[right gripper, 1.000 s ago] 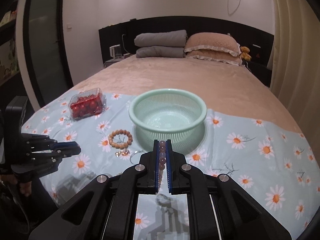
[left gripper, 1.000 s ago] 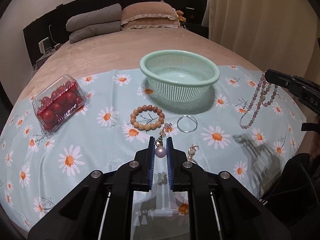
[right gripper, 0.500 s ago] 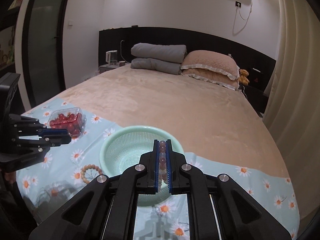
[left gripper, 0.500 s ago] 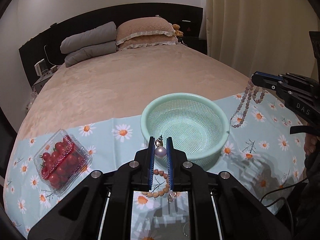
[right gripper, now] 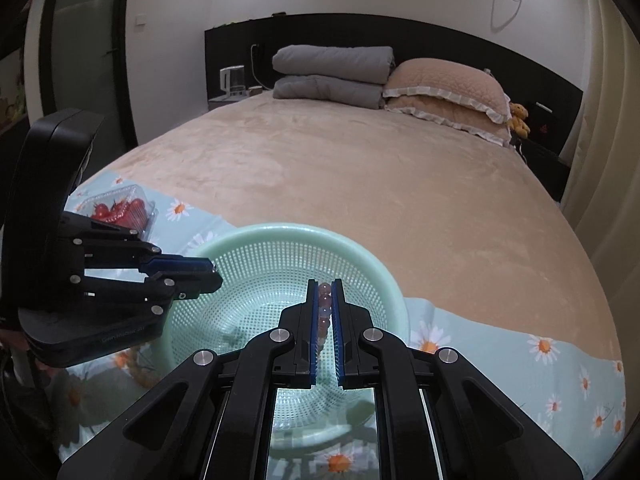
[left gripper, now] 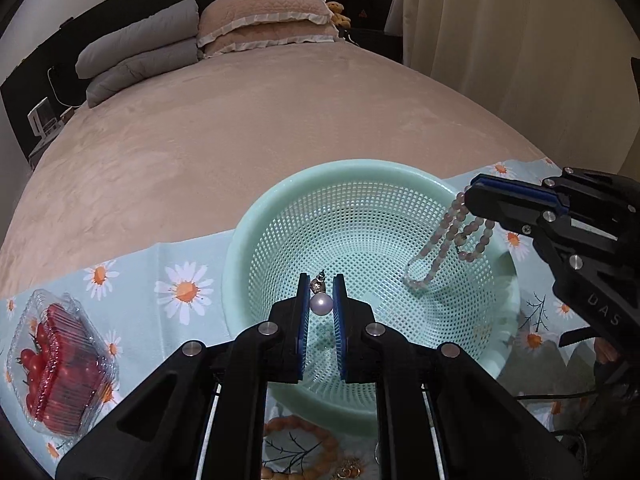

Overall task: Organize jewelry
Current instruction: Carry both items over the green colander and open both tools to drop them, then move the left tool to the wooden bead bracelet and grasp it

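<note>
A mint green mesh basket (left gripper: 280, 200) (right gripper: 384, 264) stands on a daisy-print cloth on the bed. My left gripper (left gripper: 322, 280) is shut on a pearl pendant (left gripper: 321, 304) with a small metal charm, held over the basket's near side. In the right wrist view it (right gripper: 214, 274) reaches in from the left above the basket rim. My right gripper (right gripper: 325, 284) (left gripper: 474, 188) is shut on a pale pink bead necklace (right gripper: 324, 300). Its loops (left gripper: 444, 240) hang down into the basket in the left wrist view. A wooden bead bracelet (left gripper: 304, 432) lies in front of the basket.
A clear plastic box of cherry tomatoes (left gripper: 52, 364) (right gripper: 120, 208) sits on the cloth to the left. Small gold-coloured jewelry (left gripper: 352, 470) lies by the bracelet. The beige bedspread (right gripper: 360, 168) stretches beyond, with grey blankets (right gripper: 332, 72) and pillows (right gripper: 444, 84) at the headboard.
Both grippers have moved forward from the near cloth to above the basket, each still holding its piece. The necklace now hangs inside the basket.
</note>
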Demonstrator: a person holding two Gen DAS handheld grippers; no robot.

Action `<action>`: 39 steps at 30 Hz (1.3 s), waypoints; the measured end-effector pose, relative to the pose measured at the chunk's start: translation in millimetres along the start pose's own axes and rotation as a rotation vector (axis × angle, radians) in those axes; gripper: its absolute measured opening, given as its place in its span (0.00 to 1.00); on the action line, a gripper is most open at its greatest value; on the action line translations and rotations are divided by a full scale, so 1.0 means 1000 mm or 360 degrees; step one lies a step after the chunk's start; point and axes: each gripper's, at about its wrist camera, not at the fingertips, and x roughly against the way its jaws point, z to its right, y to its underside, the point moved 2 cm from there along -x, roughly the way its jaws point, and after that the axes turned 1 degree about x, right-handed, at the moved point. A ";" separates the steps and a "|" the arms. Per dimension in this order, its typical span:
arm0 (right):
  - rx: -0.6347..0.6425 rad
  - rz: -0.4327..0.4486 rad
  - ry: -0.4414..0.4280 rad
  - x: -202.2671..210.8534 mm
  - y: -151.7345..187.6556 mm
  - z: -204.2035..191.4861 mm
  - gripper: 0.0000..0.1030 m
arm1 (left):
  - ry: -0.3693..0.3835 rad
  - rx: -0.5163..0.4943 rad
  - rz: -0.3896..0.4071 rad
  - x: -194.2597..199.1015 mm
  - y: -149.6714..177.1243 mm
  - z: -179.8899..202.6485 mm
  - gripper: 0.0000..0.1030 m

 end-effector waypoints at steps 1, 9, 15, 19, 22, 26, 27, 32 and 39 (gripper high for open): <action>-0.0004 -0.0021 -0.0006 -0.007 0.002 0.001 0.06 | -0.0001 -0.0003 -0.0013 -0.005 0.000 0.000 0.11; -0.0039 -0.0075 0.0021 -0.025 0.013 0.004 0.13 | 0.0036 0.0005 -0.0071 -0.018 0.005 -0.001 0.12; -0.0036 0.0091 0.0165 0.009 0.004 0.008 0.69 | -0.0014 0.0053 0.0026 0.010 -0.003 -0.012 0.62; -0.0030 0.0129 0.0211 0.030 -0.001 0.008 0.80 | -0.0056 0.0091 0.0082 0.037 -0.007 -0.023 0.75; -0.0008 0.0149 0.0229 0.048 -0.002 0.002 0.82 | -0.0106 0.0106 0.0104 0.056 -0.005 -0.029 0.83; 0.0019 0.0167 0.0238 0.071 0.002 -0.008 0.83 | -0.0194 0.0098 0.0111 0.075 0.006 -0.035 0.88; 0.0028 0.0170 0.0242 0.076 0.003 -0.012 0.83 | -0.0214 0.0099 0.0109 0.079 0.010 -0.036 0.89; 0.0046 0.0175 0.0252 0.097 0.010 -0.025 0.84 | -0.0244 0.0103 0.0029 0.079 0.028 -0.039 0.91; 0.0047 0.0130 0.0272 0.107 0.033 -0.035 0.85 | -0.0274 0.0161 -0.0087 0.069 0.061 -0.046 0.91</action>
